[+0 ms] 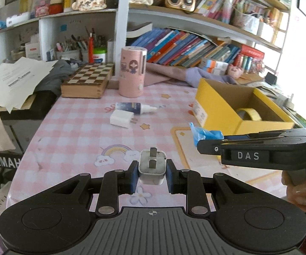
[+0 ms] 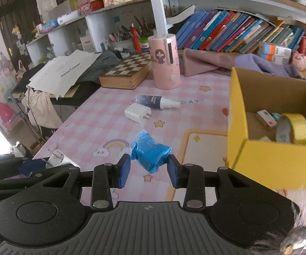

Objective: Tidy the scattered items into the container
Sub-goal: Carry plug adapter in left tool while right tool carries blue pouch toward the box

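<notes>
Box (image 1: 221,104) first, since it's the biggest thing going: yellow cardboard, open top, sitting far right on the pink checked tablecloth (image 1: 85,131). Already got a yellow tape roll (image 2: 299,127) and a small red-and-white carton (image 2: 266,118) lying inside, so tidying looks partway done.

Carry step right now, by the look of it. Both hands loaded and up off the table, heading for the box.

Right gripper (image 2: 148,167): pads squeezed onto a crumpled blue plastic bundle (image 2: 150,155), tilted down toward the table, box wall just to its right. Seen side-on in the left view, with a few fingers (image 1: 297,193) wrapped round the handle at the right edge.

Left gripper (image 1: 152,175): clamped on a white plug adapter (image 1: 152,165), prongs pointing away from the camera, also angled down, sitting left of the other gripper and further from the box.

Next move, probably: swing each one rightward, clear the near wall, get over the opening, then let go. Blue bundle is closer so likely goes in first. Worth watching the near rim on the way over.

Still out on the cloth, middle-far: a second white charger (image 1: 121,119) and, touching or just beside it, a small dark-labelled spray bottle (image 1: 136,108) on its side. Both still need picking up.
</notes>
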